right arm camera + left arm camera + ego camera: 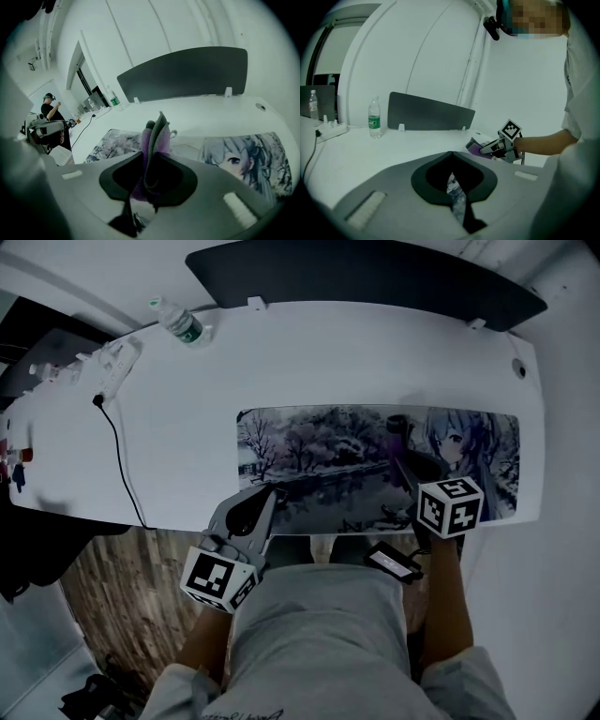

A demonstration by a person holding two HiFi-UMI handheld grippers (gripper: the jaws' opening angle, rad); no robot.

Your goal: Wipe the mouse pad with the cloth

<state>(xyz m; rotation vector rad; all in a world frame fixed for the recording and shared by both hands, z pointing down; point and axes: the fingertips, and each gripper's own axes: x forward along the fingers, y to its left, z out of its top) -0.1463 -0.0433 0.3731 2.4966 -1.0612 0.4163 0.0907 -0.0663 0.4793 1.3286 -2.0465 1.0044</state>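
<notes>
Cloth poised over a long illustrated mouse pad (328, 456) on the white counter (328, 352). The purple-and-grey fabric cloth (157, 131) looks soft, light and limp, and is best pinched at a gathered fold. It stands bunched and clamped in the right gripper (151, 159) jaws. The left gripper (450, 157) jaws are closed together and empty at the pad's near-left corner.

A long white desk (328, 362) fills the room's middle, with a dark divider panel (366, 273) standing along its far edge. Near the far left corner stand a water bottle (178, 322) and a power strip (112, 367). The floor (122, 587) below the near edge is wood plank. Plain white walls (431, 47) rise behind, evenly lit, with a dark doorway (86, 79) beyond the left end.
</notes>
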